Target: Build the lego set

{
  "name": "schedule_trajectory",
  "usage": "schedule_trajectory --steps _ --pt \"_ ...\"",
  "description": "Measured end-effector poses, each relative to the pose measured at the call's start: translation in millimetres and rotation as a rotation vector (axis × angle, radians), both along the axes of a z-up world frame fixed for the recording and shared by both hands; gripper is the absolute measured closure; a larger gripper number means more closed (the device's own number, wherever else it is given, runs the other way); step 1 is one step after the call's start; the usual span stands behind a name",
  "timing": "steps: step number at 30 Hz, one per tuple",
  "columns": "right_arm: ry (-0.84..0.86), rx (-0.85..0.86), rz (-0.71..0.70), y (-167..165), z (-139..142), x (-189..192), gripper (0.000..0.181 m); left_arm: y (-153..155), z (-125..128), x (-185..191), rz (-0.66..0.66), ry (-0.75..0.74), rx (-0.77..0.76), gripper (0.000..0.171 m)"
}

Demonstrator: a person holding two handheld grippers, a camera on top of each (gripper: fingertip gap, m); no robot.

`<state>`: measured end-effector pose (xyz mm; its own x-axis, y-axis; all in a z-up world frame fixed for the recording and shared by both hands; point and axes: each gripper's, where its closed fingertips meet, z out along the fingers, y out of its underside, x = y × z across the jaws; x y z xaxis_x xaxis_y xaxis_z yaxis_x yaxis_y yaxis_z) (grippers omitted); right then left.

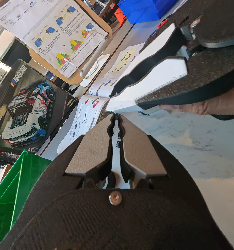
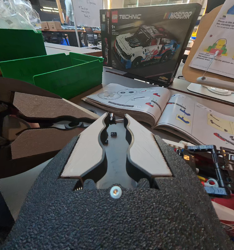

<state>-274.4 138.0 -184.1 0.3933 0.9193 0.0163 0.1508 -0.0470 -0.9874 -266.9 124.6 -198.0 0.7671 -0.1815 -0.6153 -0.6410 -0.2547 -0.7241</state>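
Observation:
My right gripper (image 2: 116,114) is shut on a small black connector with grey pins (image 2: 112,119), held just above the table. My left gripper (image 1: 116,115) is shut, and its tips rest against the right gripper's tips. The left gripper comes in from the left in the right wrist view (image 2: 46,106), where its tips are hidden behind my right finger. The right gripper's white fingers (image 1: 147,86) show in the left wrist view. Two loose black connectors (image 2: 113,133) lie on the table under the grippers. The part-built car model (image 2: 215,169) sits at the right.
The open instruction booklet (image 2: 127,100) lies just beyond the grippers, with the set's box (image 2: 147,43) standing behind it. Green bins (image 2: 52,70) stand at the left. A stand with a printed sheet (image 2: 215,40) is at the right. A tyre (image 1: 111,181) lies under my left gripper. A blue bin (image 1: 144,10) is farther off. My two grippers' fingertips are within a few centimetres of each other.

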Motion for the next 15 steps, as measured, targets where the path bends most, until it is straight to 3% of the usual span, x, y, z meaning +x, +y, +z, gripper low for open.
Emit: schedule_trajectory --steps 7,8,9,15 --pt "-0.043 0.107 0.037 1.3 2.2 -3.9 0.163 1.1 0.3 -2.3 0.002 -0.043 0.017 0.171" --pt "-0.058 0.132 0.015 5.5 2.4 -2.4 0.176 0.5 -1.7 -2.9 0.005 -0.050 0.008 0.171" --pt "-0.080 0.169 0.039 5.3 2.0 -2.0 0.176 0.8 -1.4 -1.3 -0.009 -0.071 0.019 0.171" --pt "-0.052 0.092 0.053 8.7 -4.2 -8.1 0.173 5.1 -8.6 -6.3 -0.008 -0.133 -0.013 0.171"
